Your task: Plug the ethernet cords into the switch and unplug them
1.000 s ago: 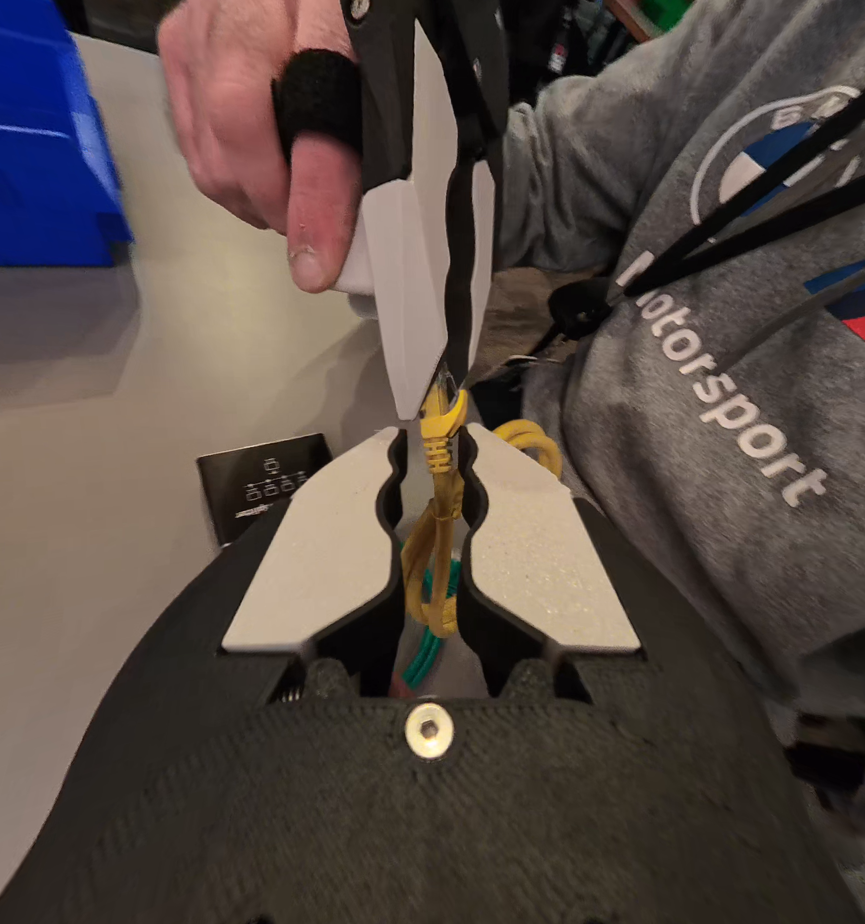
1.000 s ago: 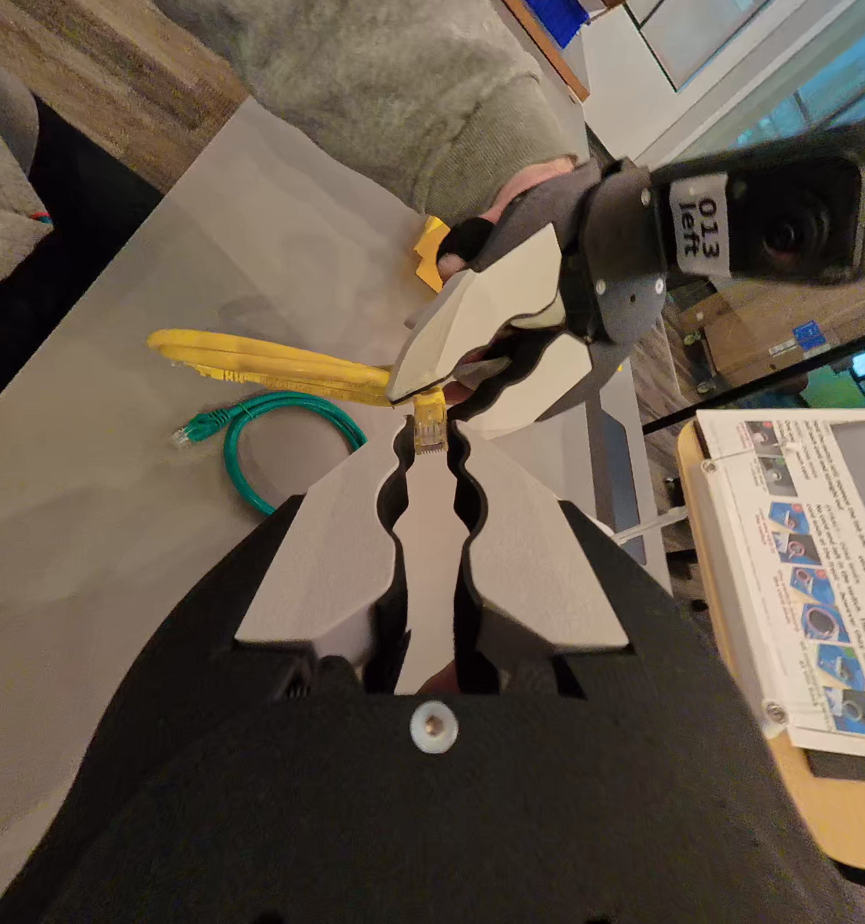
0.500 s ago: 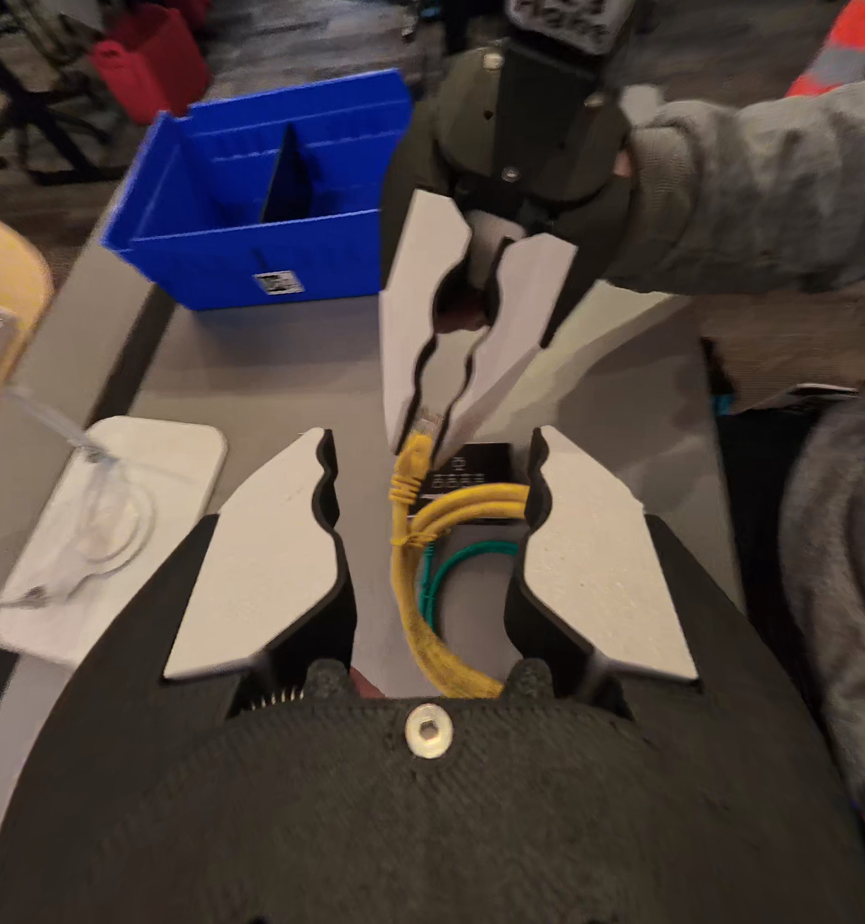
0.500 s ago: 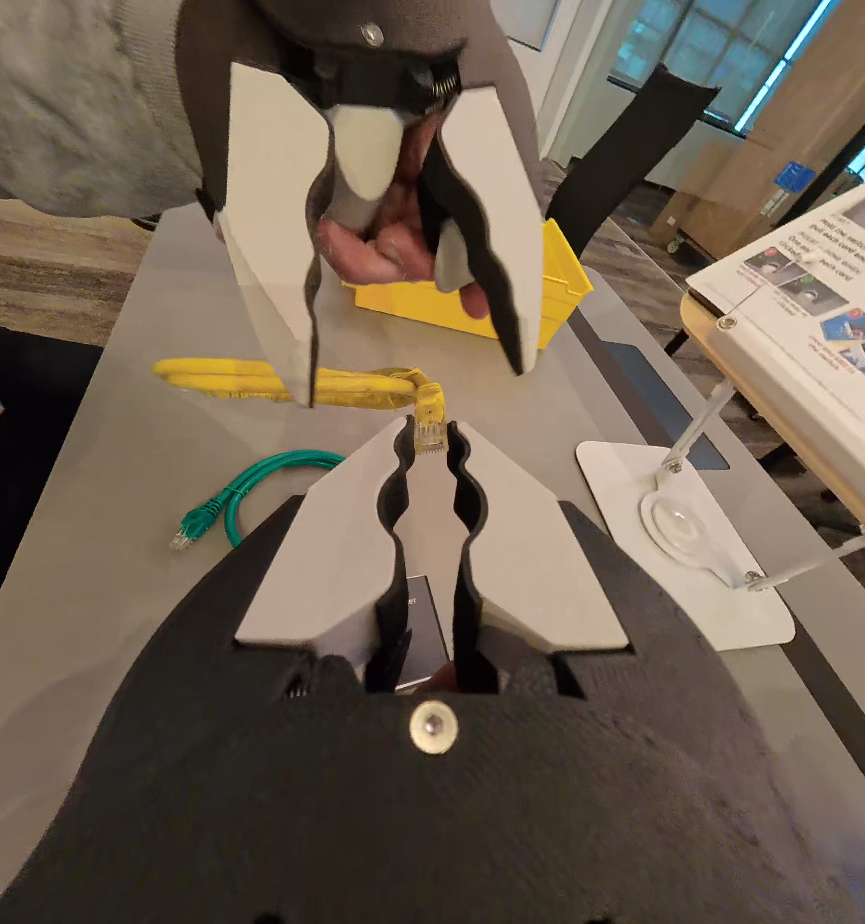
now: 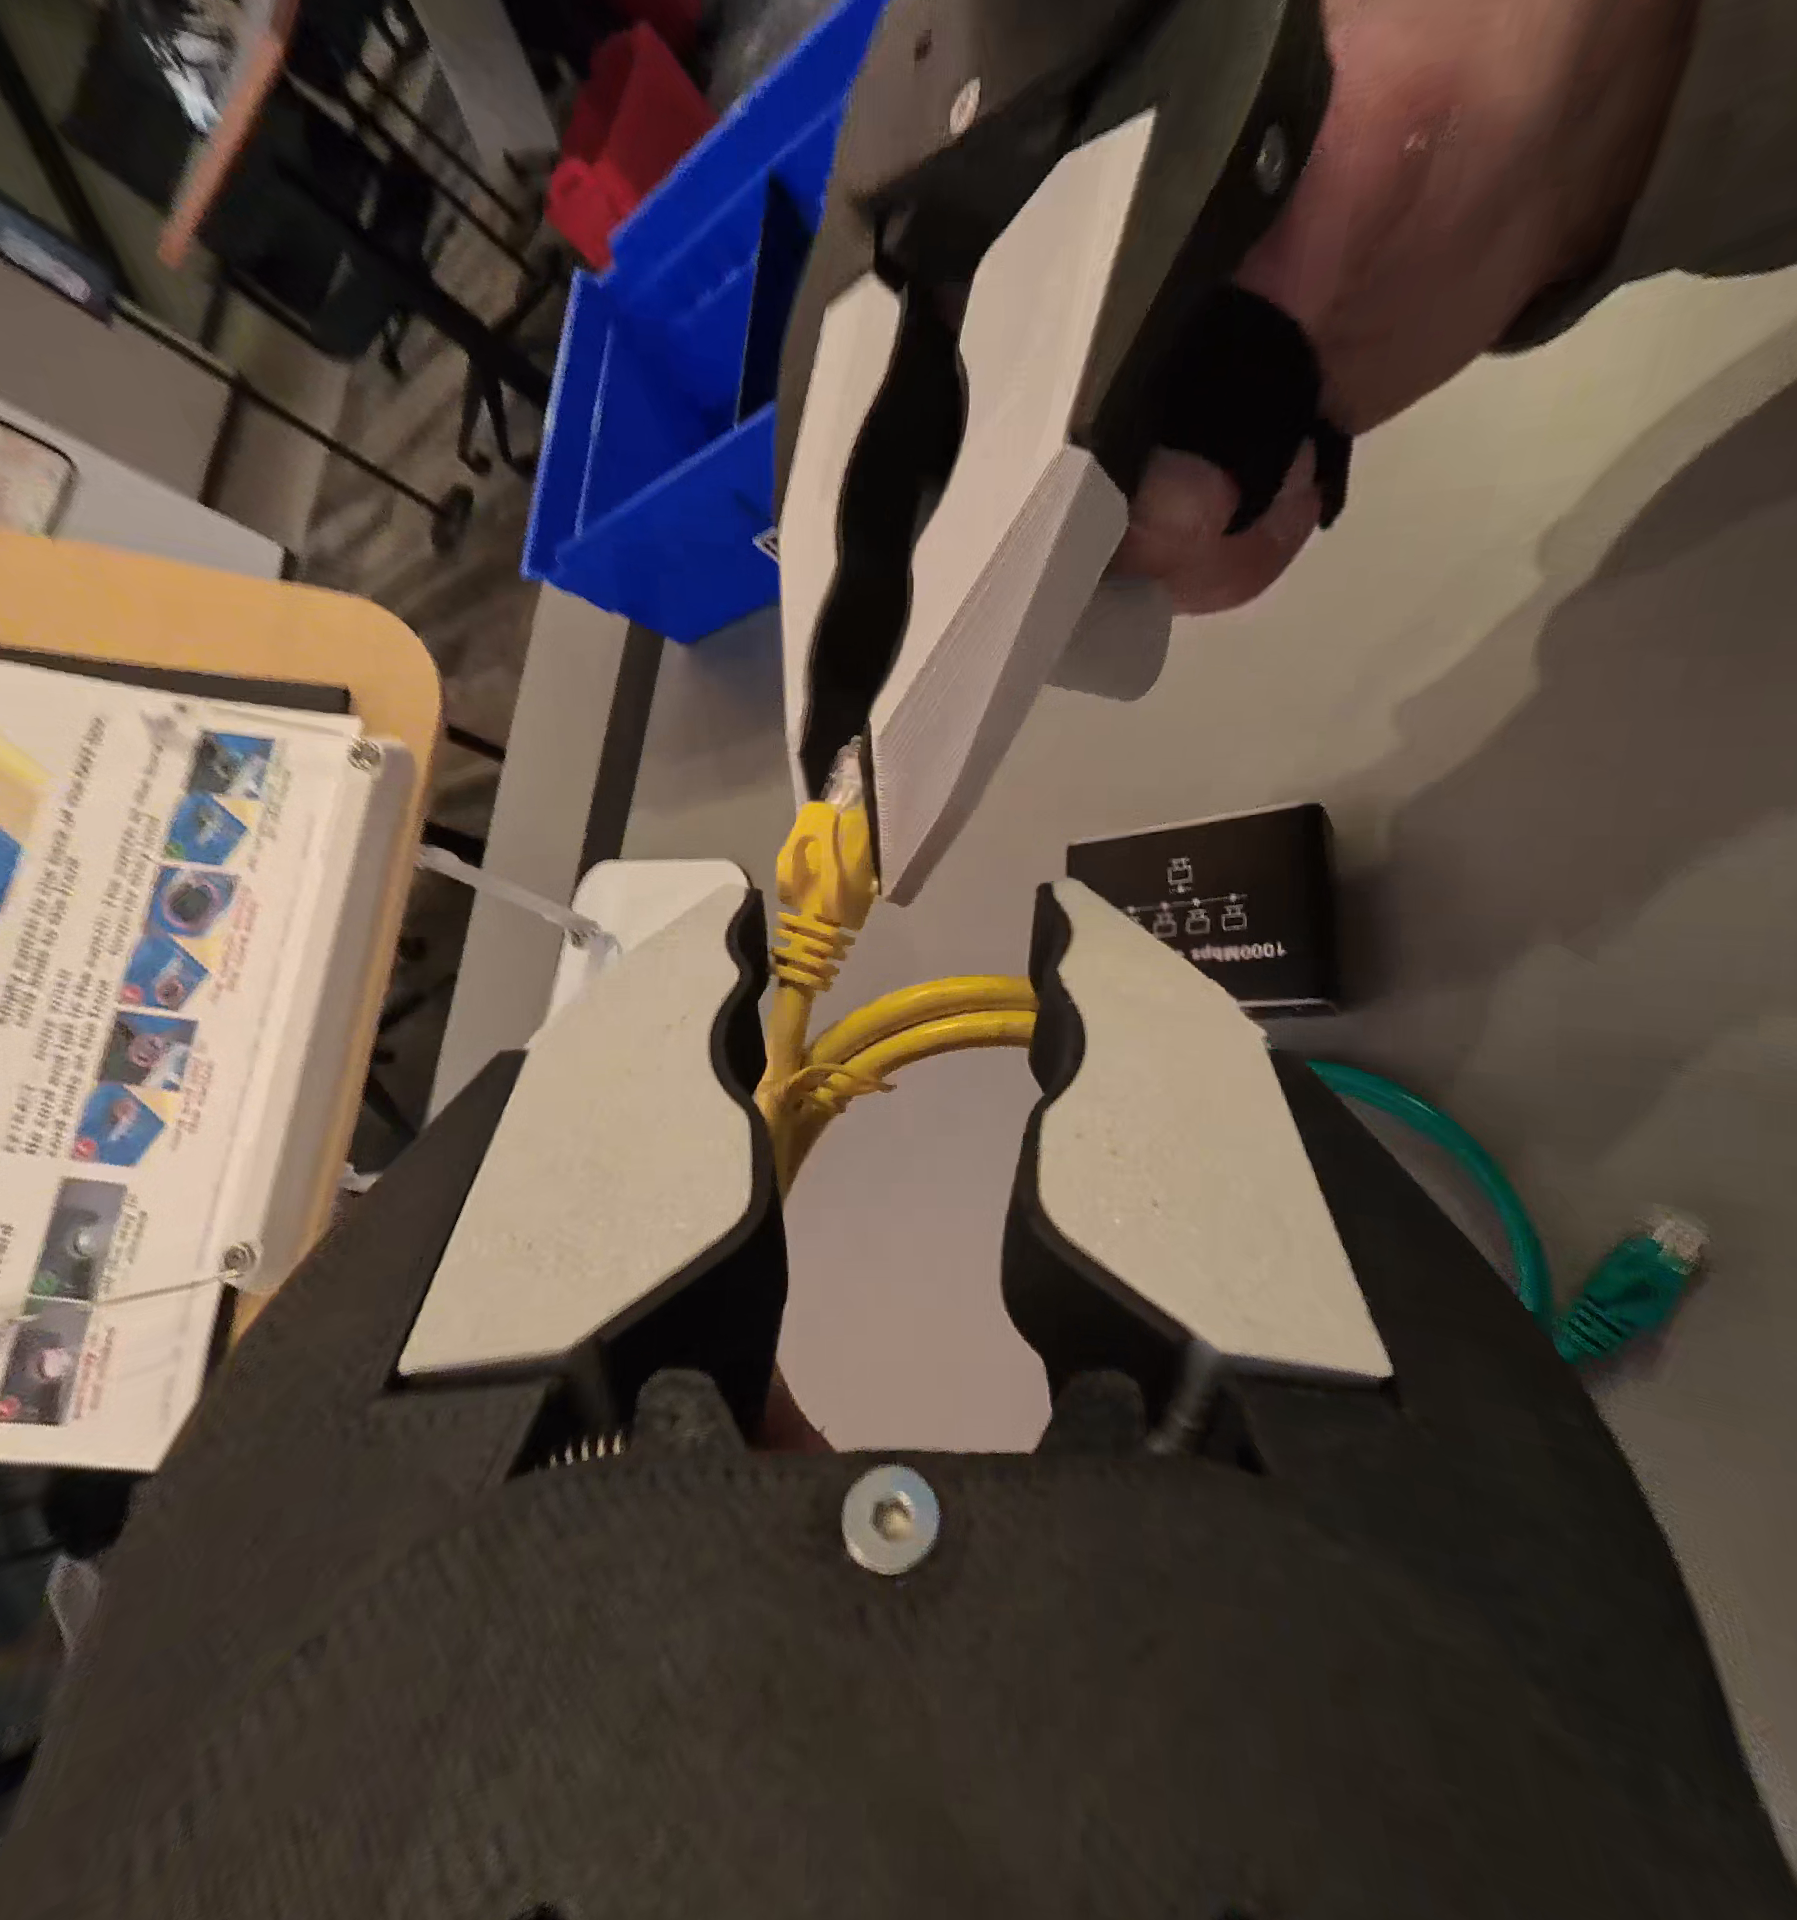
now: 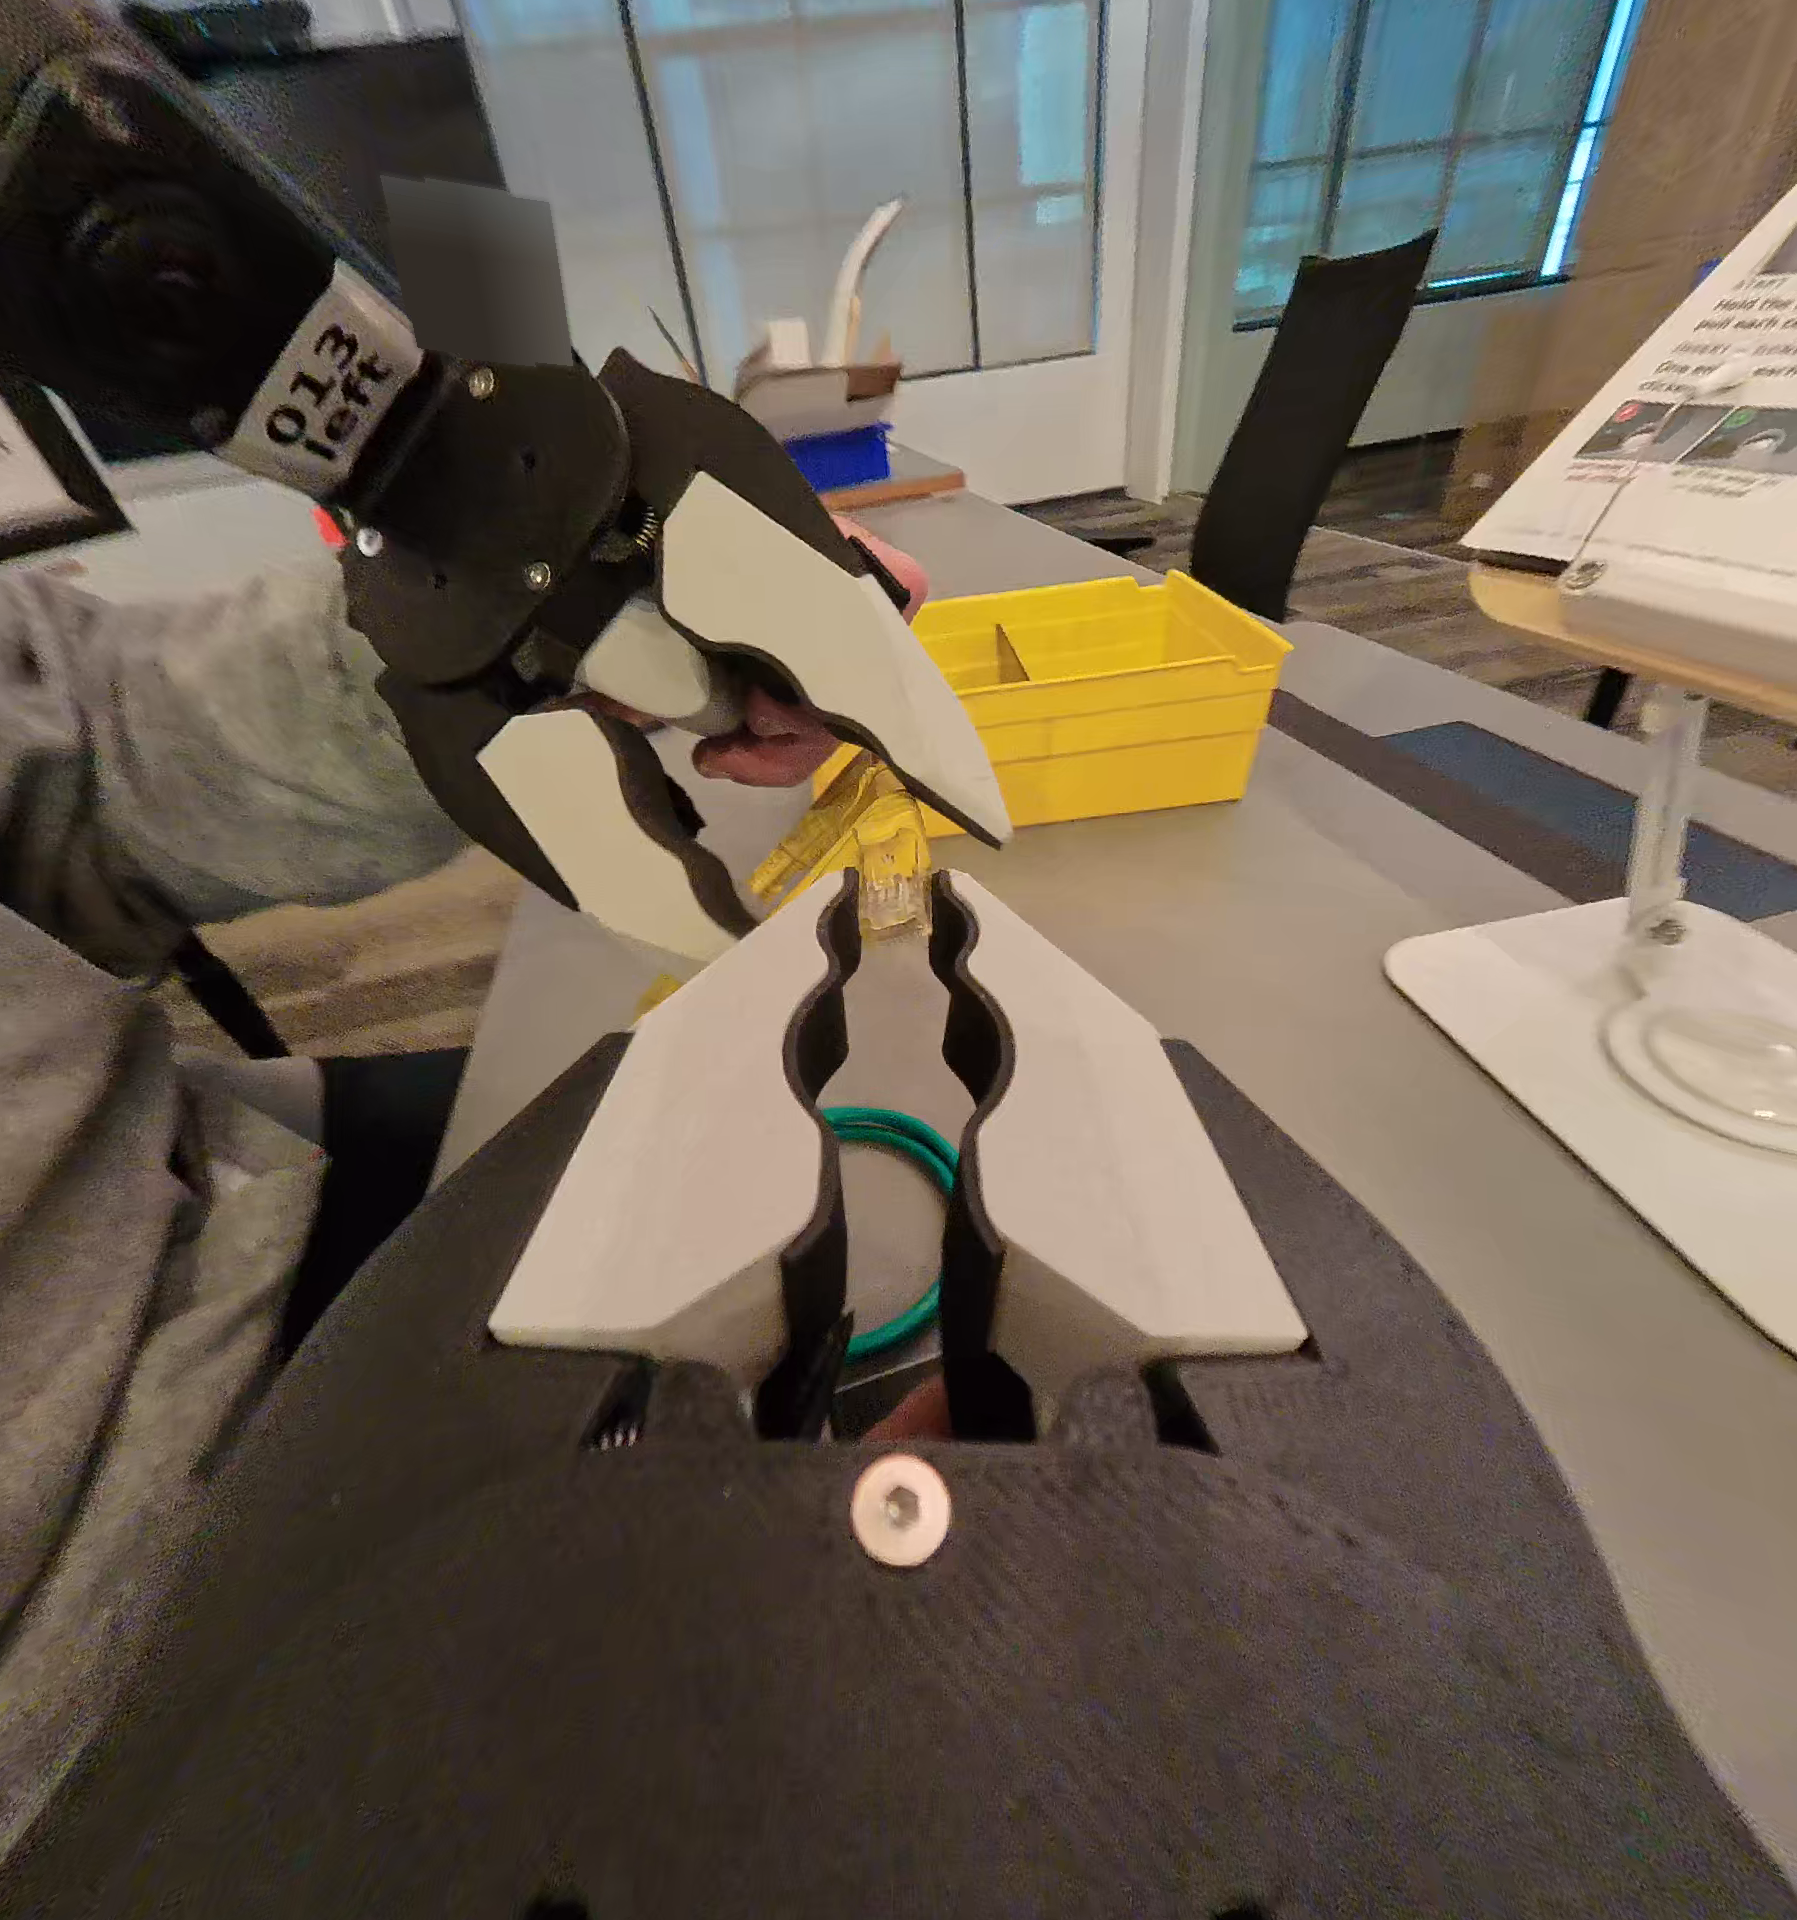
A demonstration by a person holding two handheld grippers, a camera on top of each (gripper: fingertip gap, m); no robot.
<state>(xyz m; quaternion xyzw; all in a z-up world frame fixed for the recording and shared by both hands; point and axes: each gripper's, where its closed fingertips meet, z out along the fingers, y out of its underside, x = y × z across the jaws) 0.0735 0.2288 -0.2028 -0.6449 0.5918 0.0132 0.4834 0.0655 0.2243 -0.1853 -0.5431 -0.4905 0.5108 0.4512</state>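
My right gripper (image 6: pixel 894 885) is shut on the clear plug of the yellow ethernet cord (image 6: pixel 886 831) and holds it above the grey table. In the left wrist view the right gripper (image 5: pixel 858 795) comes down from the top with the yellow cord (image 5: pixel 819 883) hanging from it. My left gripper (image 5: pixel 894 902) is open and empty, and the cord's loops pass between its fingers. The black switch (image 5: pixel 1206 904) lies on the table just beyond my left gripper's right finger. The green cord (image 5: pixel 1445 1164) lies coiled on the table to the right; it also shows under my right gripper (image 6: pixel 904 1143).
A blue bin (image 5: pixel 686 416) stands at the far end of the table (image 5: pixel 1600 727). A yellow bin (image 6: pixel 1102 686) stands behind the grippers. An instruction sheet (image 5: pixel 94 1039) sits on a stand with a white base (image 6: pixel 1600 1039). A person's grey sleeve (image 6: pixel 198 727) is on the left. The grippers are tip to tip, or close to it. From the left gripper's tips to the black switch (image 5: pixel 1206 904) is close to 12 cm.
My left gripper has opened and let go of the yellow cord. My right gripper still holds the plug. Both grippers have swung round over the table.
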